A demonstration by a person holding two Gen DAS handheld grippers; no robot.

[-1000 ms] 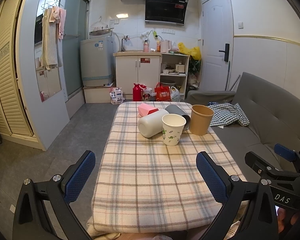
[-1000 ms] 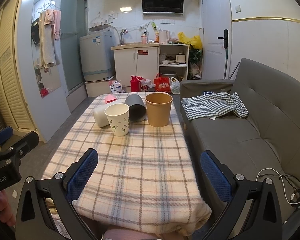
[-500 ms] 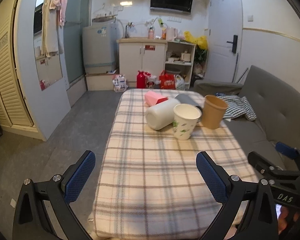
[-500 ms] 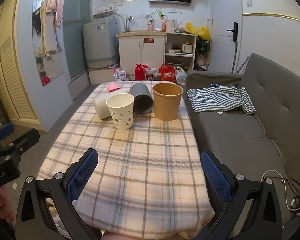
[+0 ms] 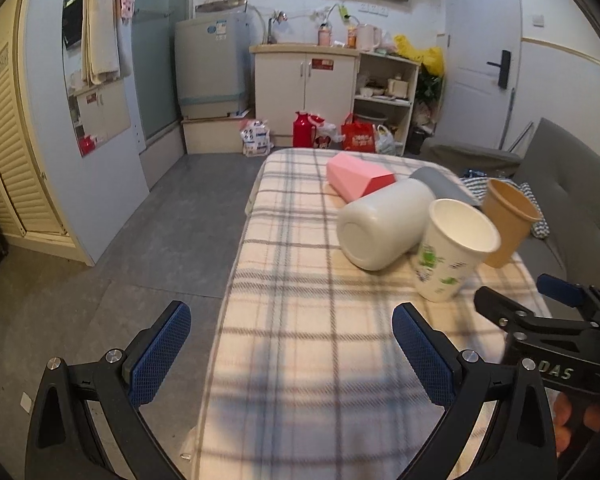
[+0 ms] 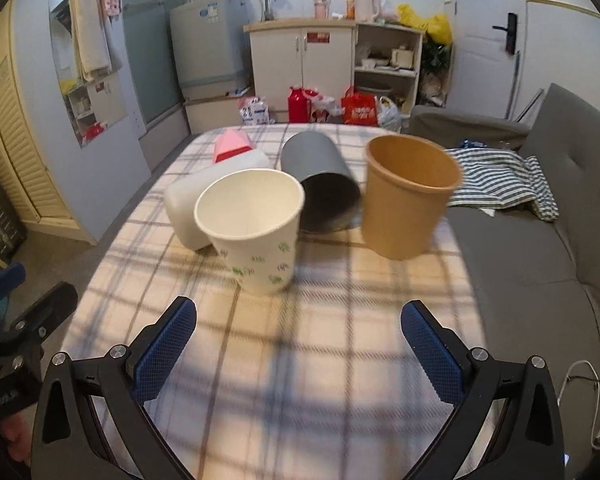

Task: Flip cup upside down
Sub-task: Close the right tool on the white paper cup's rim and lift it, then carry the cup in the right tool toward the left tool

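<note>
**Cups grouped toward the table's far right**

While both the left gripper (image 5: 291, 354) and right gripper (image 6: 300, 356) hover spread and empty over the near edge, the white cup (image 6: 251, 232) stands upright mid-table (image 6: 320, 360), the brown cup (image 6: 410, 200) nearer the right edge.

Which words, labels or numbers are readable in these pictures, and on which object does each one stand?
"DAS": white letters on the black body of the right gripper, seen in the left wrist view; anything before them is hidden.
Lettering on the left gripper body in the right wrist view: too blurred.
Green print on the white paper cup: a pattern, no words.
Cabinet sticker: too small.
</note>
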